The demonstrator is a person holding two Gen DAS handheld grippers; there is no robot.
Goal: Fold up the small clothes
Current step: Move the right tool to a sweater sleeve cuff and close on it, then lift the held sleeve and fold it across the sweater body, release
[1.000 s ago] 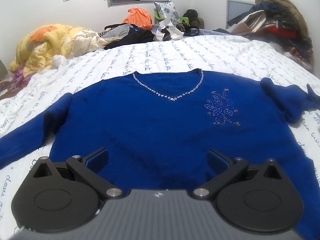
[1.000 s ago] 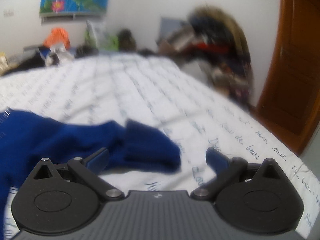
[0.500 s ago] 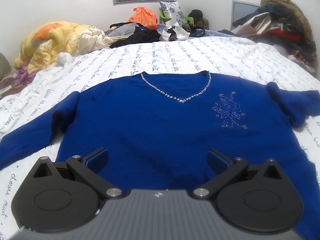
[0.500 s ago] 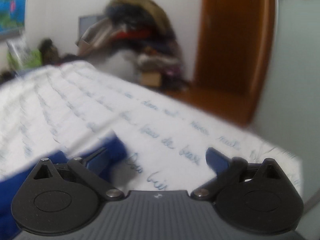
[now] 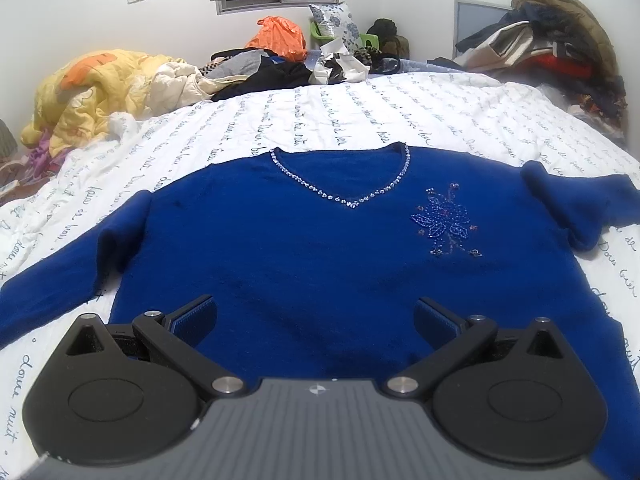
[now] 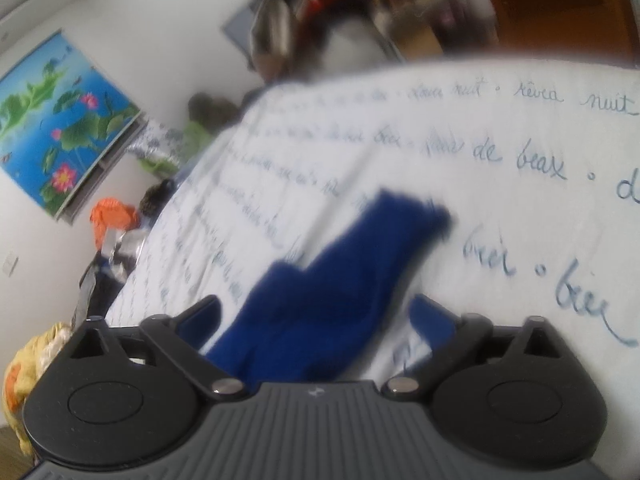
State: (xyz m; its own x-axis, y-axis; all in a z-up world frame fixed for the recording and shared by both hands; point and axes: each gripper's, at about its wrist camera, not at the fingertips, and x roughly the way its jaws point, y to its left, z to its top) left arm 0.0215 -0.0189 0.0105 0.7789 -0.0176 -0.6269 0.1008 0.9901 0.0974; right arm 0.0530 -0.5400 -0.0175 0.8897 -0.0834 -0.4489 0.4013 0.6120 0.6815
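White script-printed bedsheet carries my blue sweater, unmoved. My left gripper hovers wide, empty. My right gripper has rolled, jaws just narrowing around the sleeve, not clamped.

Left gripper: points forward and downward, held level with no roll. Jaws stand wide apart; nothing between the pads, nothing pressed. Both blue pads visible, left finger and right finger symmetric about the body.

Right gripper: strongly rolled, the room's horizon running steeply tilted in its view; picture blurred. It points forward and somewhat down. Jaws wide, having just been closing slightly. Blue cloth lies between the fingers; the pads are not seen pressing on it. No hand or sleeve visible in either view.
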